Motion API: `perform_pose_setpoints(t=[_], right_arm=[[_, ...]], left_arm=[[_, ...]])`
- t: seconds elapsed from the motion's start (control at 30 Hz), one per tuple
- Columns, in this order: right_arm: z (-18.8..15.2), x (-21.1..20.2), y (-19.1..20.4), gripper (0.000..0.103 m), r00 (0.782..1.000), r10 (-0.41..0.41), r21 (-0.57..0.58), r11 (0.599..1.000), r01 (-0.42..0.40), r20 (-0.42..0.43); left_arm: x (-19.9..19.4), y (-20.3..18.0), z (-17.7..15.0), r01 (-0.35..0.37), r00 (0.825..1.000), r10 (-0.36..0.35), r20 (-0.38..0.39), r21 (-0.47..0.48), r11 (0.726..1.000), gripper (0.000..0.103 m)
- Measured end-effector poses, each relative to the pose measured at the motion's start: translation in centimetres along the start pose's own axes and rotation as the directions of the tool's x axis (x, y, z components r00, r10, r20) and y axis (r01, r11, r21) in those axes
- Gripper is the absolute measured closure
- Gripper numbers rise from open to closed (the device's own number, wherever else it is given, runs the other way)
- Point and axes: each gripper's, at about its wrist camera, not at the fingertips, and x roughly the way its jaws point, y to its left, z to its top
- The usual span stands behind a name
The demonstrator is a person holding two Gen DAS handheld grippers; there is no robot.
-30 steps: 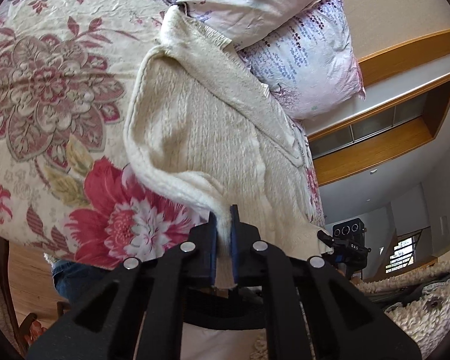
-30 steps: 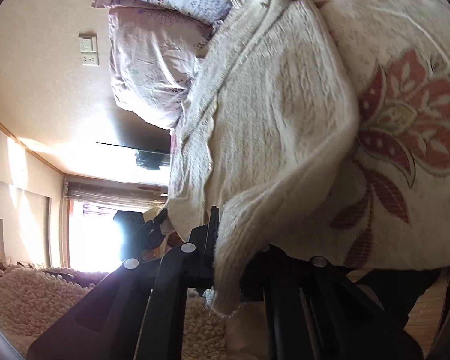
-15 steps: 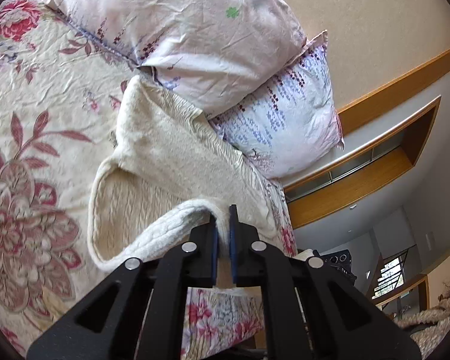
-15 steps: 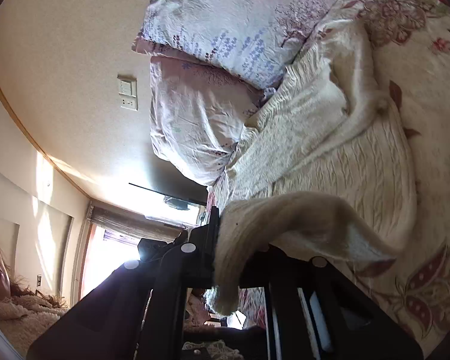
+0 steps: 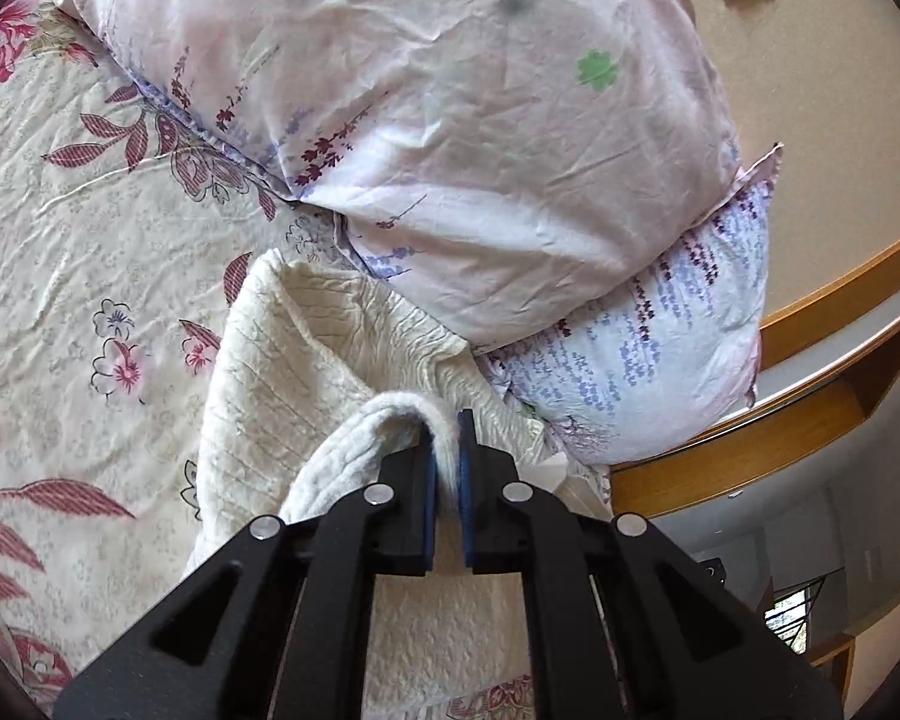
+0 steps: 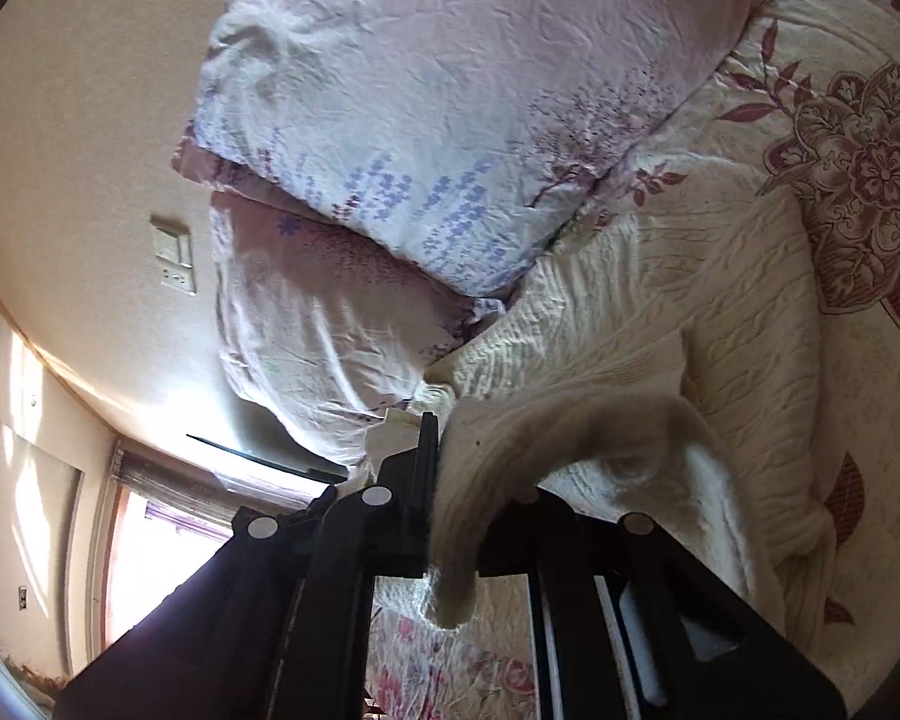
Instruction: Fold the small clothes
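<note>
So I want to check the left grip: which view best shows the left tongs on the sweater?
The left wrist view: the left tongs are shut on a cream sweater edge, pinched between the blue pads. The right wrist view shows only the right tongs holding another edge.

Two close wrist views along the jaws, both toward the pillows and sweater.

You've got a cream cable-knit sweater on a cream quilt printed with red and pink flowers. Your pillows are pale pink with purple sprigs and one green clover. Black grippers, blue pads.
</note>
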Motion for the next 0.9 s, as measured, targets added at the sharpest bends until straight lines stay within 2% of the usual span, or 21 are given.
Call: perform_pose_setpoints(t=[0.1,0.2,0.33,0.4,0.5,0.6,0.73,0.9], right_arm=[[0.7,0.5,-0.3,0.095,1.0,0.018,0.014,1.0,-0.018,0.002],[1.7,0.2,1.0,0.095,0.998,0.056,-0.027,0.998,-0.055,0.017],[4.1,0.6,1.0,0.095,0.995,0.071,-0.022,0.997,-0.07,0.071],[5.2,1.6,-0.4,0.095,0.997,0.022,0.017,1.0,-0.024,0.079],[6.1,4.0,-3.4,0.095,0.996,-0.084,0.096,0.992,0.08,0.035],[6.1,5.0,-4.7,0.095,0.996,-0.084,0.138,0.987,0.079,0.027],[6.9,5.5,-4.6,0.095,0.996,-0.088,0.12,0.989,0.085,0.02],[7.3,6.9,-4.8,0.091,0.985,-0.168,0.126,0.977,0.172,-0.039]], left_arm=[[1.2,0.0,0.5,-0.007,1.0,0.007,-0.017,-0.003,1.0,0.097],[1.2,-0.8,1.4,0.022,1.0,-0.022,-0.002,0.018,1.0,0.097],[2.1,-1.0,3.1,0.019,0.999,-0.019,0.026,0.007,1.0,0.097],[3.1,-0.3,3.9,0.006,0.999,-0.005,0.036,-0.032,0.999,0.097],[5.6,1.4,4.4,-0.062,0.998,0.063,0.004,-0.09,0.994,0.097],[7.1,2.7,4.4,-0.088,0.996,0.088,-0.01,-0.142,0.986,0.097],[7.7,2.8,4.6,-0.101,0.995,0.102,-0.002,-0.134,0.986,0.097],[9.2,2.7,4.7,-0.135,0.991,0.135,-0.01,-0.158,0.978,0.095]])
